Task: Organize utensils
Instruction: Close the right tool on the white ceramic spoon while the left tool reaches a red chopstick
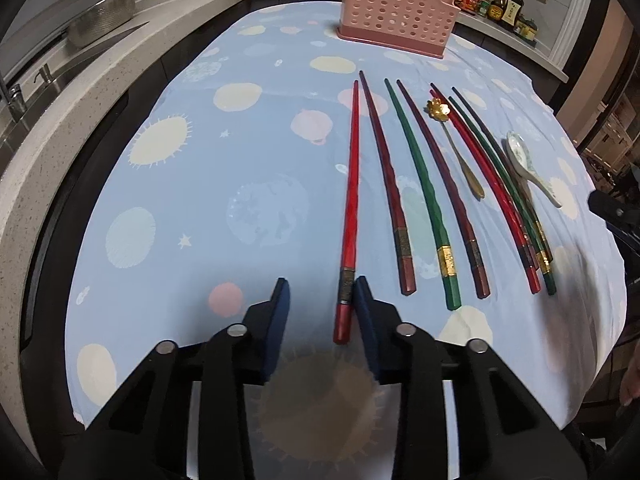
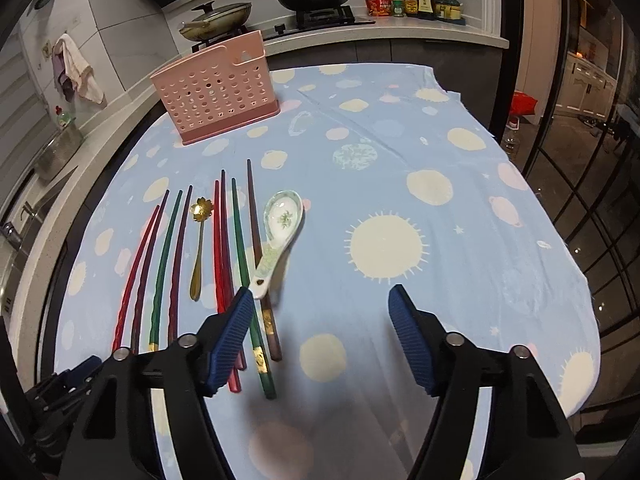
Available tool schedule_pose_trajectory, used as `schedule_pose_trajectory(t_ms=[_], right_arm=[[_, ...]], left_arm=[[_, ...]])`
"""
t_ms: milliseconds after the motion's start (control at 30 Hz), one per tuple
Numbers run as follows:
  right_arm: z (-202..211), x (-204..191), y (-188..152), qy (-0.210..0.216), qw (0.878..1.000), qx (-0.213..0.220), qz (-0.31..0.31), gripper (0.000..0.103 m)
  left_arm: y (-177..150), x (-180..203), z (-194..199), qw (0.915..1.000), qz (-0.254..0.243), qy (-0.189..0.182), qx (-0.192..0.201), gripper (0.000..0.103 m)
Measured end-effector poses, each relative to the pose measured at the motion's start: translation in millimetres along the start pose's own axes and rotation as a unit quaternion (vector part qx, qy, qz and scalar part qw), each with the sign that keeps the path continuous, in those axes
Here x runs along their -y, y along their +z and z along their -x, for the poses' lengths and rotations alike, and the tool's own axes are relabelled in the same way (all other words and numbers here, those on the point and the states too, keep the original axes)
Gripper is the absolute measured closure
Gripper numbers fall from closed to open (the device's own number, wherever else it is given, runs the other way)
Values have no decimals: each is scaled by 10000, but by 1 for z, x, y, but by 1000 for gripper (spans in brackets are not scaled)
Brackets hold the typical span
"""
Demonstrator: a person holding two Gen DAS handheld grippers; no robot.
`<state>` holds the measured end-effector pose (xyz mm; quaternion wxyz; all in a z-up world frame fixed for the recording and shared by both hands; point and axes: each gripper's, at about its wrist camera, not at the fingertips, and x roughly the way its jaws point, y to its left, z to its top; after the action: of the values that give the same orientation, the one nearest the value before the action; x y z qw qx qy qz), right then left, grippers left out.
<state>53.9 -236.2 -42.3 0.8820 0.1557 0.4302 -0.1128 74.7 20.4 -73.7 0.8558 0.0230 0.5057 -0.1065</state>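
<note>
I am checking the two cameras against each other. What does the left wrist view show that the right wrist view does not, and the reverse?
Only the left wrist view shows the left gripper open around the thick end of the leftmost red chopstick. Only the right wrist view shows the right gripper open, two pans on the stove and the dark glass doors. Both show the pink holder, the gold spoon, the ceramic spoon and the sauce bottles.

Chopsticks (image 1: 400, 184) lie side by side on the tablecloth (image 1: 240, 184), the holder (image 1: 394, 12) behind them.
</note>
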Motion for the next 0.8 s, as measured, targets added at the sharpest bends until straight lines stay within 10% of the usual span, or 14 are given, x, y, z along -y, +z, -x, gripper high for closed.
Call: schedule_pose_trajectory(t_ms=[800], right_arm=[[-63, -14, 21, 5, 9989, -467, -49, 90]], left_arm=[[-1, 6, -3, 9999, -145, 20, 29, 79]])
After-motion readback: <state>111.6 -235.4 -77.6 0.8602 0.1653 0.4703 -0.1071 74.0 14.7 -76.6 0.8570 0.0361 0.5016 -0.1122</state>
